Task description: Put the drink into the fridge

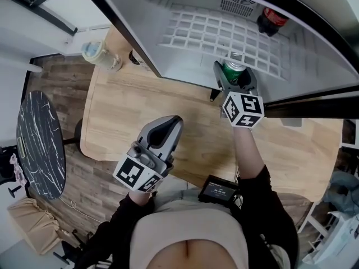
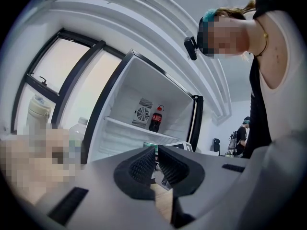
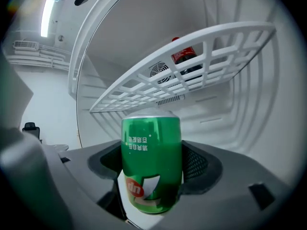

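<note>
Wooden table [image 1: 140, 105] fills the middle of the head view, and the open fridge [image 1: 314, 55] takes the top. My right gripper [image 1: 234, 76] is closed on the green soda can [image 1: 234, 69] at the front edge of the fridge, upper part of the frame, right of centre; the jaws press on both its sides. In the right gripper view the can's print is upside down, and the white wire shelf [image 3: 192, 66] is above it. A cola bottle [image 1: 272, 20] stands on this shelf, upper right. My left gripper [image 1: 175, 122] is over the table, lower centre, jaws almost together with only a thin slit, nothing between them
</note>
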{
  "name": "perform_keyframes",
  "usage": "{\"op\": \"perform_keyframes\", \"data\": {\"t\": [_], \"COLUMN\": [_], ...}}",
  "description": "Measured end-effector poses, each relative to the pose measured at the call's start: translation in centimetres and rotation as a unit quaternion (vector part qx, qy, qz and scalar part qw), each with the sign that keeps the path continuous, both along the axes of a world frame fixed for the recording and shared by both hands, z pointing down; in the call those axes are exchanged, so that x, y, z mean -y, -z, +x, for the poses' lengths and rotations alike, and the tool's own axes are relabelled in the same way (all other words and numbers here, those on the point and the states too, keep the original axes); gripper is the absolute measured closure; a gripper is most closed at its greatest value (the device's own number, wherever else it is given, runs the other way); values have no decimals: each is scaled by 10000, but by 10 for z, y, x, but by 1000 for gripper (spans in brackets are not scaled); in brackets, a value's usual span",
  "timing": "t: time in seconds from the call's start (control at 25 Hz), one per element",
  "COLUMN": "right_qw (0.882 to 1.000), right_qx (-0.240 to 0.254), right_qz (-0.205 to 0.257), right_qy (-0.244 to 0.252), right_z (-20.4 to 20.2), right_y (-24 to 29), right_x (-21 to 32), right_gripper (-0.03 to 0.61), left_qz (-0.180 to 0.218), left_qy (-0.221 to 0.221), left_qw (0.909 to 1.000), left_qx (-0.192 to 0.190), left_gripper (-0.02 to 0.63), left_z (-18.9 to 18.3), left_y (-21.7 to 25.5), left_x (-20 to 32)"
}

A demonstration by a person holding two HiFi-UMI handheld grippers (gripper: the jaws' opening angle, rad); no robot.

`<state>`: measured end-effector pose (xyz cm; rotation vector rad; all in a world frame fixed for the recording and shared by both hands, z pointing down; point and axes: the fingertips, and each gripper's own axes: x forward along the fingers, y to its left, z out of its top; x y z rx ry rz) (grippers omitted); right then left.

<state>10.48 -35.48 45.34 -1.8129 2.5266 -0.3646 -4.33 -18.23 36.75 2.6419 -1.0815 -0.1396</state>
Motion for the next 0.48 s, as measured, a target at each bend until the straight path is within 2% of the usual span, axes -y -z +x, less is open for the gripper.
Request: {"op": "perform_keyframes", "data": {"t": [0.48], "right_qw": [9996], "right_qx": [-181], "right_qz": [-48], "right_qy": [-213], "right_z": [12], "right_y": [-5], "right_x": [30], "right_gripper": [224], "left_qz": [4], "left_qy": [37], "left_qw": [10000], "left_qx": [-15], "left_gripper": [591], "left_z": [1], "left_y": [1], "left_x": [1]}}
